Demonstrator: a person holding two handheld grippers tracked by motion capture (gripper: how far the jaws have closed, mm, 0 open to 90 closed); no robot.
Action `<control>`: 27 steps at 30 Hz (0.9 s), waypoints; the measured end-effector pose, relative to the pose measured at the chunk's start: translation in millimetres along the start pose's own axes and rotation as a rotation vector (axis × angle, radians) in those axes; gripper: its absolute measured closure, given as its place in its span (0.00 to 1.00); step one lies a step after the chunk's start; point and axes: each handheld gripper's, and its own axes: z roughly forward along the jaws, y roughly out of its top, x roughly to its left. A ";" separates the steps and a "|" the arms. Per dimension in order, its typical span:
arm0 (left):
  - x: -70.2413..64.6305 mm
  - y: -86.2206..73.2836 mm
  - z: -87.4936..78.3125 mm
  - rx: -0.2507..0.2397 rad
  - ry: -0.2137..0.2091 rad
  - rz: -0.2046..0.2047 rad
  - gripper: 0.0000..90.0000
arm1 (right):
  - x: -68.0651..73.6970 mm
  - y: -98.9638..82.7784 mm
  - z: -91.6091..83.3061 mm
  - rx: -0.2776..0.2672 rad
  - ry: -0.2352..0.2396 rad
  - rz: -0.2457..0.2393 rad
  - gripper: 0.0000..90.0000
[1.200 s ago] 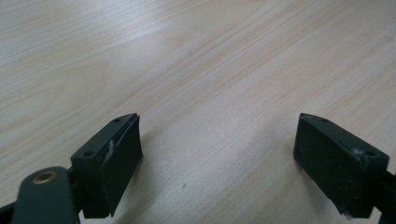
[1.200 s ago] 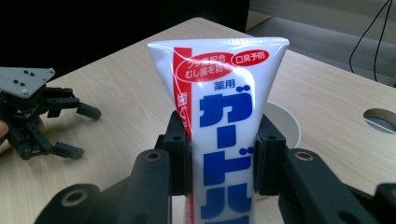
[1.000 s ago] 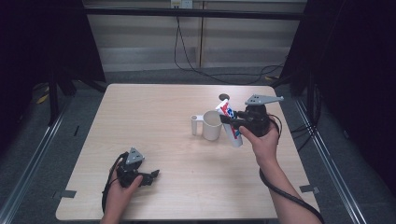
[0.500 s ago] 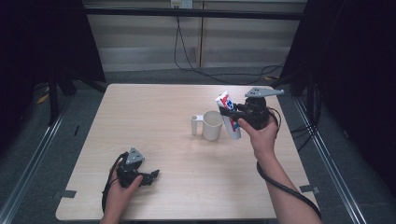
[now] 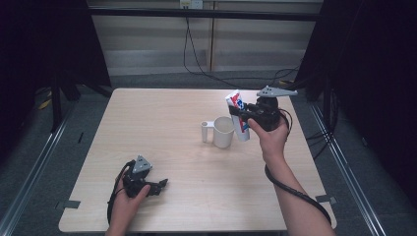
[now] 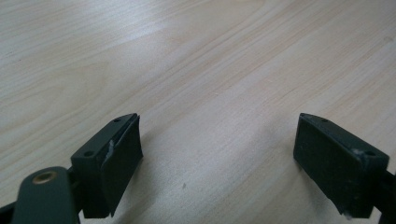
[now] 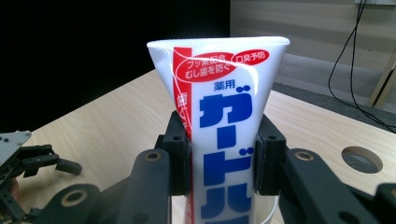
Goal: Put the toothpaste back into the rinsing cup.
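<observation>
My left gripper (image 5: 160,186) rests near the table (image 5: 162,123) front edge, jaws spread wide, empty. Farther off, my right gripper (image 5: 241,118) clamps a white toothpaste tube (image 7: 224,121) with blue and red lettering, upright just beside the white mug (image 5: 222,132).

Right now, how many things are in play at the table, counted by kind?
Toothpaste tube: 1
Mug: 1
Grippers, left gripper and right gripper: 2
Total: 4
</observation>
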 end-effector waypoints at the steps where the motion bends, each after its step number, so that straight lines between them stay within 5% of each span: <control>1: 0.0 0.0 0.0 0.000 0.000 0.000 0.17 | 0.1 0.2 1.1 -0.001 -0.001 0.005 0.72; 27: 0.0 -0.1 0.3 -0.004 -0.002 -0.001 0.17 | -4.8 12.4 31.2 -0.044 -0.031 -0.006 0.72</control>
